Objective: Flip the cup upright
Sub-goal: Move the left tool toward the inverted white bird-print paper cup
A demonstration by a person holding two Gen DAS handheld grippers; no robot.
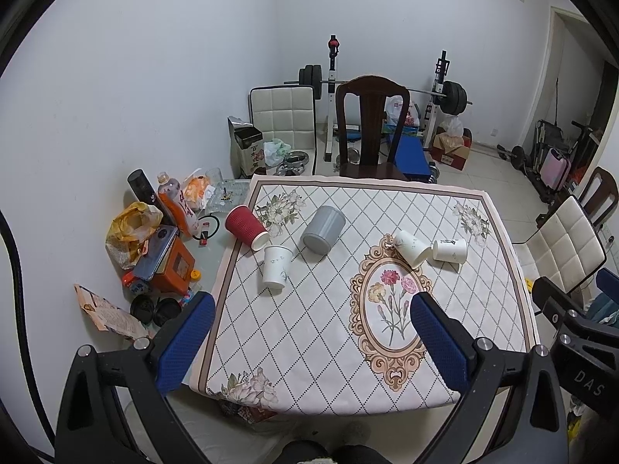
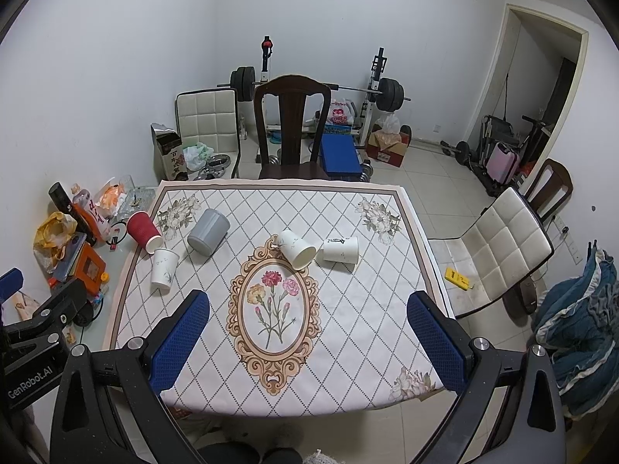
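Five cups lie toppled on a table [image 2: 348, 348] covered with a smooth printed cloth: a diamond lattice, floral corners and an ornate oval medallion of carnations [image 2: 272, 305] at its centre.

From that medallion, the red cup [image 2: 143, 231], ribbed corrugated paper with a pale rim, lies on its side at about ten o'clock on the cloth's left border. Touching its mouth is a white paper cup [image 2: 164, 266] with a faint sprig print, tapered and tipped over. The grey cup [image 2: 209, 231], a matte, straight-walled cylinder, lies at eleven o'clock with its flat base toward the camera. At twelve o'clock a white cup [image 2: 297, 249] lies with its open mouth facing forward, and just beside it at one o'clock a second white cup [image 2: 341, 250] with dark lettering lies crosswise.

The left gripper [image 1: 313, 303] hangs above the near edge of the table, its blue, dimpled rubber pads [image 1: 185, 342] spread wide with nothing between them. The right gripper [image 2: 308, 301] is likewise held wide apart and holds nothing.

At nine o'clock, off the cloth, sits clutter: an orange box [image 2: 89, 266] and a crinkled yellow bag [image 2: 54, 228]. A dark wooden chair [image 2: 292, 123] stands at twelve o'clock beyond the table.
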